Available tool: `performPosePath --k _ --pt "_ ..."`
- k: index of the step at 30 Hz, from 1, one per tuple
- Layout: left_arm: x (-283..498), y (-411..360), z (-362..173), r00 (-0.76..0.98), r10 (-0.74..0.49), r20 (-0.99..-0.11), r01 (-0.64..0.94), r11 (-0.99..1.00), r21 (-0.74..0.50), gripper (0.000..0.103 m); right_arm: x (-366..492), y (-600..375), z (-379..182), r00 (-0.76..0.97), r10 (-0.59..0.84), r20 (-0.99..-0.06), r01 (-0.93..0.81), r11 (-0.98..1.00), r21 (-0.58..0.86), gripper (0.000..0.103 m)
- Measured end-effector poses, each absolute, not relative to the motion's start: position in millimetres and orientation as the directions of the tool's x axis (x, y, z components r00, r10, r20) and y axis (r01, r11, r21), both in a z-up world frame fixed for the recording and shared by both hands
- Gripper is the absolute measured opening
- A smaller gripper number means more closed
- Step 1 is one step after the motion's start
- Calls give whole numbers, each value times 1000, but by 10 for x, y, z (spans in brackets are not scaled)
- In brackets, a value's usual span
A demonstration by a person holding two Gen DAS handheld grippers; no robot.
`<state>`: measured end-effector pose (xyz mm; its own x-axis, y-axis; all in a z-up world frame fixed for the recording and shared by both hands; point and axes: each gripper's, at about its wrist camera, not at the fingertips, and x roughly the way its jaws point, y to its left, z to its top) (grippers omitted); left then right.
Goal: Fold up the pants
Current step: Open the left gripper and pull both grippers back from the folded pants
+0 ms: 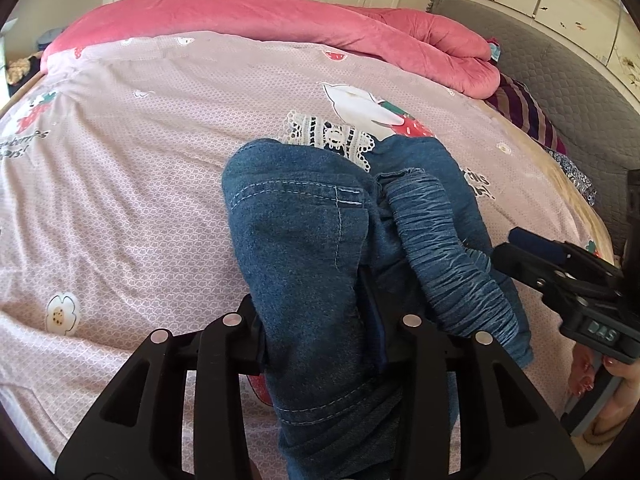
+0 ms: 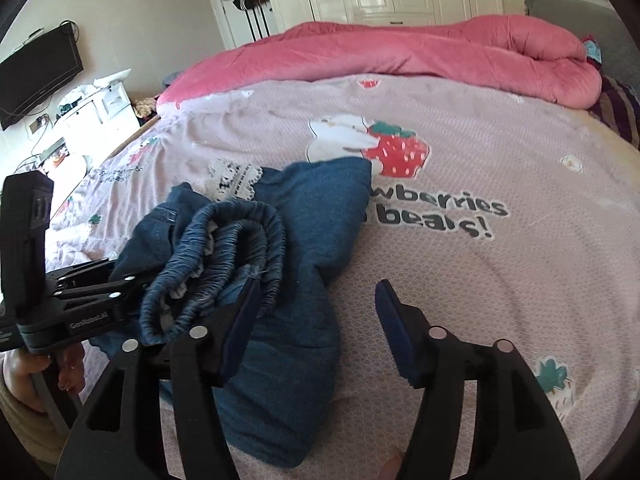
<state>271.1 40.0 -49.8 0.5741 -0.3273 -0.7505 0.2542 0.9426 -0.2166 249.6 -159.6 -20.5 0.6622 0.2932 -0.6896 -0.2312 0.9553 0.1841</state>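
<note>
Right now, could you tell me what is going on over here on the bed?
A person is folding small blue denim pants on a pink strawberry-print bedspread, with a handheld gripper in each hand. The left gripper has a bunch of the denim between its fingers. The right gripper stands open beside the elastic waistband, holding nothing. The pants are bunched, not neatly folded.

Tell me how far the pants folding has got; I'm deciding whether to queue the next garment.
Partly done: the blue denim pants lie bunched on the pink strawberry-print bedsheet, legs doubled, elastic waistband heaped on top. In hand: the left gripper has denim between its jaws; the right gripper stands open, holding nothing. Left: flatten the waistband and make a tidy final fold.
</note>
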Motion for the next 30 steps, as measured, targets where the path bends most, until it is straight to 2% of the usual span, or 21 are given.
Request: performPosePath --k 8,18,30 --pt "2636 418 -422 590 -315 -744 249 947 -204 36 2367 -1531 -130 683 288 -671 -249 956 156 69" --pt "2477 458 -258 629 -299 -718 245 952 -182 50 2259 -1537 -80 696 288 -658 -241 957 164 76" --pt "2212 533 -80 674 -282 -682 229 959 -169 73 2073 -1578 31 726 287 -625 -231 958 172 83"
